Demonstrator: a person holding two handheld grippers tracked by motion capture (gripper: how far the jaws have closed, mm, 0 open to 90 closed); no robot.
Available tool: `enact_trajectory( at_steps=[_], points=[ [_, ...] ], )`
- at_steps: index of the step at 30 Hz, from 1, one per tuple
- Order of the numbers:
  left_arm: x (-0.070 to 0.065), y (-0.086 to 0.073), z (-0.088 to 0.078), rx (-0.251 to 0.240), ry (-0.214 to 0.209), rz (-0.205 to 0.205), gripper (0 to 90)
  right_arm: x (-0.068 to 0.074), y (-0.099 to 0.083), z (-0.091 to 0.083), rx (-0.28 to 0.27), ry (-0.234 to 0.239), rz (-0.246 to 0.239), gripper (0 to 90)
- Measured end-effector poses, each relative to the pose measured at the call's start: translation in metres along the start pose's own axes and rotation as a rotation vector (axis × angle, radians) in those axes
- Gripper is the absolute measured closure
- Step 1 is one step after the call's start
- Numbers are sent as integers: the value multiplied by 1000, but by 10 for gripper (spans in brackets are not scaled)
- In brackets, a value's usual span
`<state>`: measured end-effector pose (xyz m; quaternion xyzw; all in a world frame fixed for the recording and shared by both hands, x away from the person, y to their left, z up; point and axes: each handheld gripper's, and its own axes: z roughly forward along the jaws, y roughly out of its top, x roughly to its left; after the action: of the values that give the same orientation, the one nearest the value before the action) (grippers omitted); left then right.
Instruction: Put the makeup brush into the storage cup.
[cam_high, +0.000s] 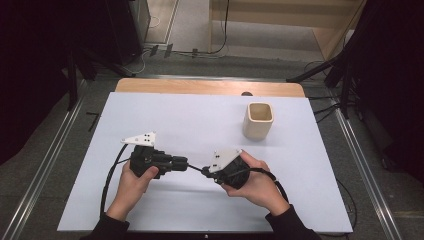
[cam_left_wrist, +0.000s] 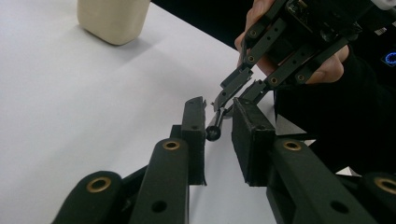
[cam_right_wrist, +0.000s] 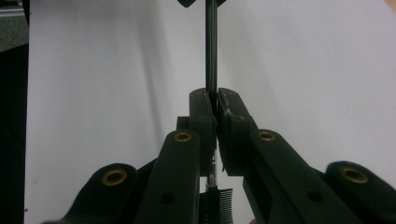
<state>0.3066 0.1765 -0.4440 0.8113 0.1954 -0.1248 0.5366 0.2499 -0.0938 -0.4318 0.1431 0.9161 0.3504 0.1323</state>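
A thin black rod (cam_high: 196, 168) spans the short gap between my two grippers, just above the white table sheet (cam_high: 175, 115). My right gripper (cam_high: 206, 171) is shut on it; in the right gripper view the jaws (cam_right_wrist: 213, 95) pinch the rod (cam_right_wrist: 211, 46), which runs straight away from them. My left gripper (cam_high: 190, 165) points right at it. In the left gripper view its jaws (cam_left_wrist: 219, 109) stand open, with the rod's rounded end (cam_left_wrist: 213, 133) between them, close to the left jaw. The right gripper (cam_left_wrist: 232, 95) comes in there from the upper right, held by a hand.
A beige square-mouthed cup (cam_high: 258, 121) stands upright at the back right of the sheet, also at the top left of the left gripper view (cam_left_wrist: 112, 18). A wooden table edge (cam_high: 210, 86) runs behind the sheet. Cables trail from both grippers toward the person.
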Motion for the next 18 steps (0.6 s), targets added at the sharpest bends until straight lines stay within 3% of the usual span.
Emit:
enact_trajectory(
  at_steps=[8, 18],
  points=[
    [1, 0, 0, 5, -9, -9, 813, 1, 0, 1, 9, 3, -10, 871],
    [-2, 0, 1, 4, -28, 10, 863, 0, -2, 1, 6, 9, -22, 864]
  ],
)
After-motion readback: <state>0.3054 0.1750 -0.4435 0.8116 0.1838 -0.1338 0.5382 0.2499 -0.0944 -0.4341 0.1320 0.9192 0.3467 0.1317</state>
